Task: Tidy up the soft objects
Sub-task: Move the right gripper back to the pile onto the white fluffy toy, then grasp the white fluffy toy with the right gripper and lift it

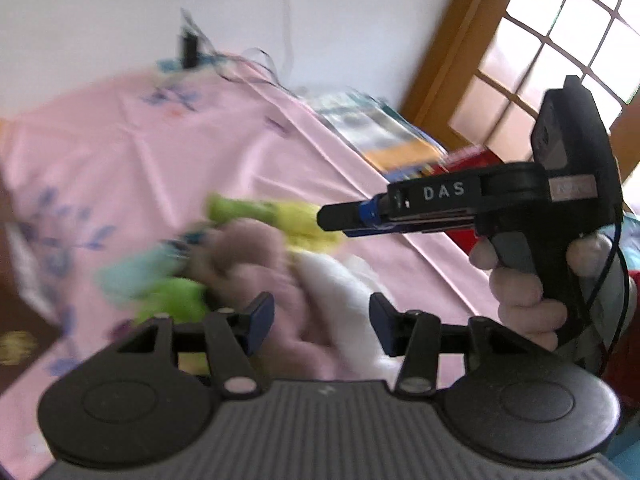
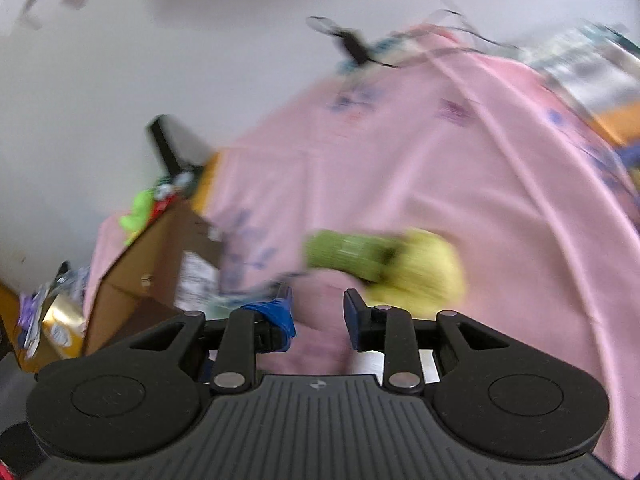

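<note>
Left claw (image 1: 322,320) open, right claw (image 2: 318,316) open

My work surface is a table or bed under a pink cloth (image 1: 168,152) printed with blue flowers, creased in long folds. On it, close in front of me, lies a blurred heap of soft things (image 1: 248,264): yellow-green pieces (image 2: 384,268), a mauve one, a pale blue one and a white one, touching or overlapping. At the far edge lie dark cables (image 1: 244,64) and, to my right, a stack of colourful books or packets (image 1: 380,136).
</note>
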The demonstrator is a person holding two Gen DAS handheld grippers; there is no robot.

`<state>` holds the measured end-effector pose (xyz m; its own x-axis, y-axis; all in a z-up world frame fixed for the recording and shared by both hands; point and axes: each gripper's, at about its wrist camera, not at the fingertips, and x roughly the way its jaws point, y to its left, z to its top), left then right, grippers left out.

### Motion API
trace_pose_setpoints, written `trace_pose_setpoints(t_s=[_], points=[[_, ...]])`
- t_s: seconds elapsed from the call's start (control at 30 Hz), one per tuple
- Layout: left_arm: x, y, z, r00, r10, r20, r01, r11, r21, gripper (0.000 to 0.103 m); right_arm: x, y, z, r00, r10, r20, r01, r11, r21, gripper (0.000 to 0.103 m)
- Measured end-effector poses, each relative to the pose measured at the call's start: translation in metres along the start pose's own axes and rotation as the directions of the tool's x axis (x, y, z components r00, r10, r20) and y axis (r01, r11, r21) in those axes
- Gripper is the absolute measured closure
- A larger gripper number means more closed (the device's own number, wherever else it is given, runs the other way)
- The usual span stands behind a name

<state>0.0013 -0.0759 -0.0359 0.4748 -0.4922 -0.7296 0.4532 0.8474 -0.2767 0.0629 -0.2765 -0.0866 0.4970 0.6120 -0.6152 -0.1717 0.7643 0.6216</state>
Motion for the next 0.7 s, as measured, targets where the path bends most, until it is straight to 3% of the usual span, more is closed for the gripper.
trace_pose_setpoints(t_s=[0.13, 0.27, 0.37, 0.6, 0.7], points=[[0.036, -0.023, -0.002, 0.998, -0.009, -0.062, 0.012, 0.998, 0.056, 0.050, -0.011, -0.043, -0.008, 0.999, -0.026, -0.046, 0.030, 0.996, 0.083, 0.090], [0.066, -0.028, -0.004, 0.990, -0.021, -0.139, 0.027, 0.999, 0.045, 0.050, -0.012, -0.074, -0.015, 0.995, 0.026, -0.093, -0.006, 0.978, 0.207, 0.090], [0.077, -0.035, -0.006, 0.989, 0.034, -0.145, -0.020, 0.995, 0.100, 0.047, -0.010, -0.086, -0.020, 0.990, 0.072, -0.124, -0.039, 0.966, 0.256, 0.090], [0.078, -0.032, -0.008, 0.985, 0.067, -0.158, -0.051, 0.993, 0.102, 0.045, 0.004, -0.087, -0.022, 0.968, 0.145, -0.207, -0.097, 0.969, 0.226, 0.089], [0.079, -0.026, -0.008, 0.984, 0.062, -0.168, -0.051, 0.996, 0.068, 0.045, 0.011, -0.082, -0.024, 0.963, 0.133, -0.233, -0.093, 0.980, 0.178, 0.088]])
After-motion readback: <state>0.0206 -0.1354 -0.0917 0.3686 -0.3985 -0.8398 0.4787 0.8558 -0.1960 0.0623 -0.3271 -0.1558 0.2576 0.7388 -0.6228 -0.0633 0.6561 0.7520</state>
